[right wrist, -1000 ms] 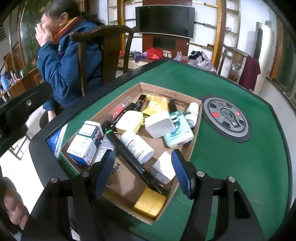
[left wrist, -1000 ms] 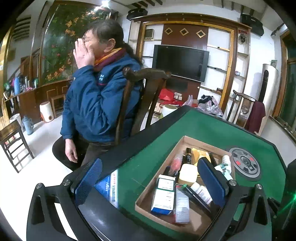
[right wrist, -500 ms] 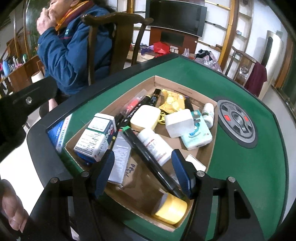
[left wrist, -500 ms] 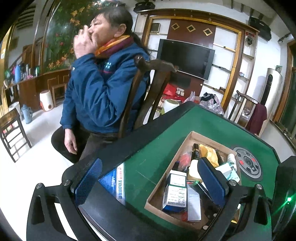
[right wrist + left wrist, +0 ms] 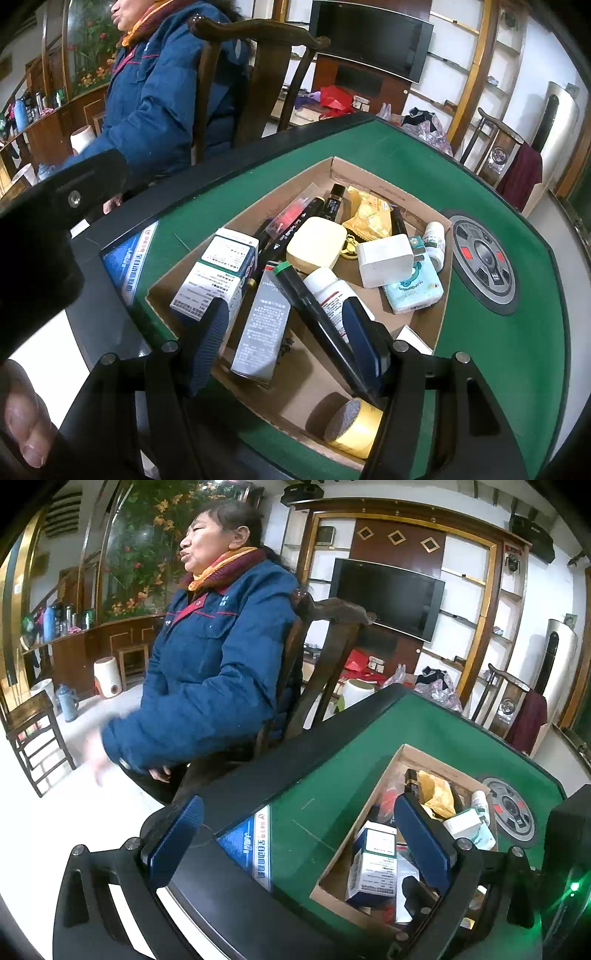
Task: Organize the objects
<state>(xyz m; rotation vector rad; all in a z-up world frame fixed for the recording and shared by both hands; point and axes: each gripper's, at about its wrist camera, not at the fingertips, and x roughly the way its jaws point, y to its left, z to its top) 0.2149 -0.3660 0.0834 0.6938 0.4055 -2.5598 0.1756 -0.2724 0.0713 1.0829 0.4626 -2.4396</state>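
Right wrist: one cardboard box [image 5: 373, 176], two pill bottles [image 5: 334, 291].

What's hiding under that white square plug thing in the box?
The white charger block lies on a pale blue tissue pack, covering its top end. A gold-coloured thing pokes out at its left side. What else lies beneath it in the cardboard box is covered.

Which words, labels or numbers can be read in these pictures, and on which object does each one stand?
No text can be quoted with certainty.
Blue sticker at the rim of the table: large white Chinese characters, too distorted to quote.
White and blue carton: print too small.
Grey carton: blurred lines.
Black marker: white lettering, too small.
Teal packet: curly logo, not legible.
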